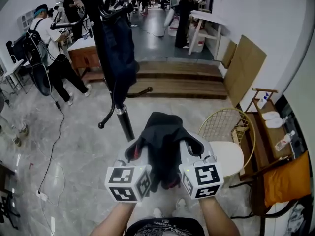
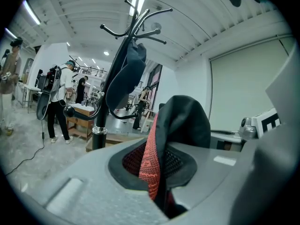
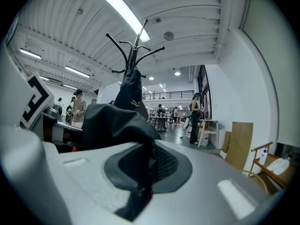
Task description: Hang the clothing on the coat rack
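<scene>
Garment (image 1: 162, 132) between left gripper (image 1: 137, 150) and right gripper (image 1: 191, 149), coat rack (image 1: 125, 119) just ahead, jacket (image 1: 120, 48) on it, chair (image 1: 227, 132) right, steps (image 1: 177, 77) behind

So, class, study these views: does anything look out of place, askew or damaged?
Nothing stands out. The black garment is pinched by the left claw and the right claw, and a second garment hangs normally on the coat rack.
</scene>
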`<state>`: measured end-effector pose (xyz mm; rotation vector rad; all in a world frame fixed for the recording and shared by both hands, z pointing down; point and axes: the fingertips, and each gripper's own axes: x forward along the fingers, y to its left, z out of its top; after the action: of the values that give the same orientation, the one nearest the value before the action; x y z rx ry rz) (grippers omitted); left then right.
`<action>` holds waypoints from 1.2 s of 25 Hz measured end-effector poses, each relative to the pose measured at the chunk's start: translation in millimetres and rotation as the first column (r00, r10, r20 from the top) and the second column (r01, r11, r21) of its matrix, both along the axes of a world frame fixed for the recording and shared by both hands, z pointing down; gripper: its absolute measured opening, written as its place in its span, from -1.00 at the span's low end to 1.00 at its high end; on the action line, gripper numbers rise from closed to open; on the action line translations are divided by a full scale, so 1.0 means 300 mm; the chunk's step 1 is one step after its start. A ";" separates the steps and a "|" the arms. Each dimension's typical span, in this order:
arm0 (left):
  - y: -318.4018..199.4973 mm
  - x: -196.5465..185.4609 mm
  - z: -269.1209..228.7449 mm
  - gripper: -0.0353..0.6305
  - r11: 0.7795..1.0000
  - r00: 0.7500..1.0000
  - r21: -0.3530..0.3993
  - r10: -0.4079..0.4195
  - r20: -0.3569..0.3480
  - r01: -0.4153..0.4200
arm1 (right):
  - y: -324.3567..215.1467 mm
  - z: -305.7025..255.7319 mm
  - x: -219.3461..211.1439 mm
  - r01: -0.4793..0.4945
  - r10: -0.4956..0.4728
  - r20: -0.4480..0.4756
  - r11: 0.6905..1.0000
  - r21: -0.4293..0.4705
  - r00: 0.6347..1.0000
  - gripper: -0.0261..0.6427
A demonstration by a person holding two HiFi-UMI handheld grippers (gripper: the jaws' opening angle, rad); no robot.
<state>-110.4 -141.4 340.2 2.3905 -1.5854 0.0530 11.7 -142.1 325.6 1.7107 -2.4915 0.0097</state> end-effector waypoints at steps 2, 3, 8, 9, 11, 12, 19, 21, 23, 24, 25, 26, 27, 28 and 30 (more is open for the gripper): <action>-0.019 -0.002 0.009 -0.82 1.000 1.000 -0.003 -0.012 0.006 0.012 | -0.028 0.009 -0.002 0.012 -0.012 0.005 1.000 -0.002 1.000 -0.87; -0.030 -0.001 0.012 -0.82 1.000 1.000 -0.001 -0.019 0.012 0.019 | -0.043 0.011 -0.001 0.018 -0.018 0.007 1.000 -0.001 1.000 -0.87; -0.101 0.038 0.014 -0.82 0.998 0.997 0.011 -0.067 0.033 0.067 | -0.138 0.011 0.040 0.066 -0.067 0.023 0.998 0.013 0.998 -0.87; -0.116 0.040 0.013 -0.82 0.996 0.996 0.014 -0.086 0.036 0.086 | -0.161 0.011 0.042 0.085 -0.086 0.025 0.996 0.016 0.996 -0.87; -0.146 0.043 0.015 -0.82 0.992 0.992 0.020 -0.122 0.043 0.121 | -0.203 0.011 0.043 0.122 -0.123 0.028 0.992 0.020 0.992 -0.87; -0.160 0.046 0.016 -0.82 0.991 0.990 0.022 -0.137 0.045 0.136 | -0.221 0.011 0.045 0.138 -0.138 0.028 0.990 0.022 0.990 -0.87; -0.247 0.057 0.011 -0.82 0.971 0.970 0.021 -0.240 0.035 0.240 | -0.343 0.007 0.058 0.240 -0.240 0.008 0.971 0.021 0.971 -0.87; -0.267 0.049 0.014 -0.82 0.962 0.961 0.022 -0.272 0.037 0.272 | -0.375 0.005 0.055 0.268 -0.268 0.002 0.963 0.023 0.963 -0.87; -0.286 0.054 0.013 -0.82 0.955 0.954 0.022 -0.296 0.040 0.295 | -0.407 0.003 0.060 0.292 -0.292 -0.001 0.956 0.026 0.957 -0.87; -0.296 0.060 0.011 -0.82 0.953 0.952 0.022 -0.304 0.044 0.303 | -0.424 0.002 0.065 0.301 -0.301 0.000 0.953 0.028 0.954 -0.87; -0.305 0.065 0.009 -0.82 0.950 0.949 0.021 -0.312 0.048 0.311 | -0.440 0.000 0.069 0.309 -0.309 0.001 0.951 0.030 0.951 -0.87; -0.312 0.069 0.005 -0.82 0.947 0.946 0.021 -0.321 0.051 0.321 | -0.457 -0.002 0.070 0.319 -0.319 0.004 0.947 0.032 0.948 -0.87; -0.320 0.070 0.000 -0.82 0.943 0.942 0.022 -0.332 0.055 0.331 | -0.473 -0.005 0.068 0.330 -0.331 0.008 0.943 0.034 0.944 -0.87; -0.327 0.069 -0.003 -0.82 0.939 0.937 0.023 -0.344 0.060 0.343 | -0.489 -0.007 0.064 0.342 -0.342 0.012 0.939 0.036 0.939 -0.87; -0.340 0.065 -0.004 -0.82 0.930 0.927 0.024 -0.367 0.072 0.366 | -0.517 -0.008 0.056 0.364 -0.365 0.017 0.931 0.038 0.931 -0.87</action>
<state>-90.8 -243.3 339.0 2.0789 -2.0459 0.0608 28.6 -297.2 323.0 1.2363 -2.8015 -0.0471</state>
